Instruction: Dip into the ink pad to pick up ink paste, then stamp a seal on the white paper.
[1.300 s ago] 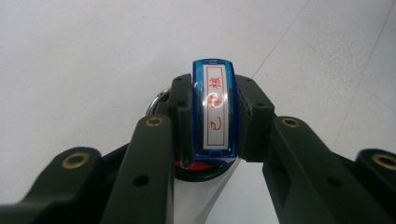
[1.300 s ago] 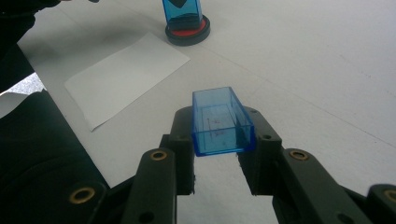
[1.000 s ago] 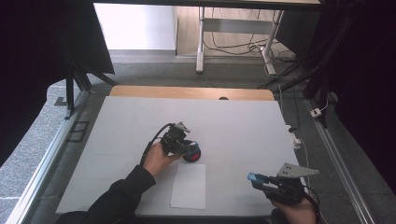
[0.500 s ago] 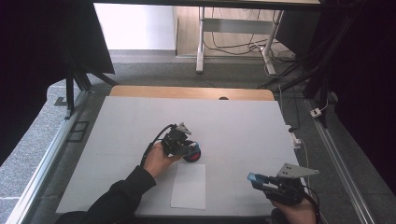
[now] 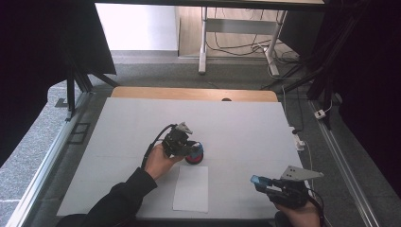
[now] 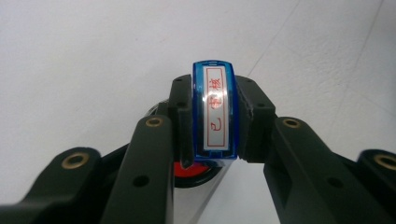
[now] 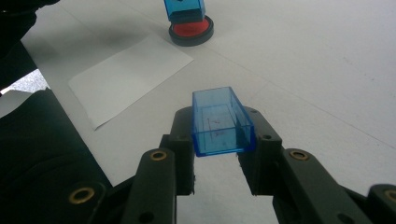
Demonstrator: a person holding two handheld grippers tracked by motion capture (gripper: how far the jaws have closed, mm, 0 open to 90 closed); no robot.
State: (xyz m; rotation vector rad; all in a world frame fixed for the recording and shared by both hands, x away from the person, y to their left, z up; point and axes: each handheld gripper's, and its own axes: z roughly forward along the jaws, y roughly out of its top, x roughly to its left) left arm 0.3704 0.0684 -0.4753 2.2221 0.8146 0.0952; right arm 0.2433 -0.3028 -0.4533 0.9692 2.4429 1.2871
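On the white table (image 5: 142, 123) there is one blue stamp (image 6: 215, 113), one round red ink pad (image 5: 194, 156), one sheet of white paper (image 5: 191, 188) and one clear blue cap (image 7: 220, 122); two grippers work here, one in each hand. The left gripper (image 5: 183, 144) is clenched on the stamp, its jaws pressing both long sides of the blue body, and the stamp stands on the ink pad, just beyond the far edge of the paper; the left hand (image 5: 158, 161) and its dark sleeve reach in from the near edge, the gripper tilted down onto the pad. The right gripper (image 5: 257, 181) grasps the cap, open end up, jaws pinching its two sides; it sits low to the right of the paper, well apart from the ink pad, with the hand at the near edge of the table. Compared with a second ago, nothing has shifted: both hands, the stamp, the cap and the paper sit as before.
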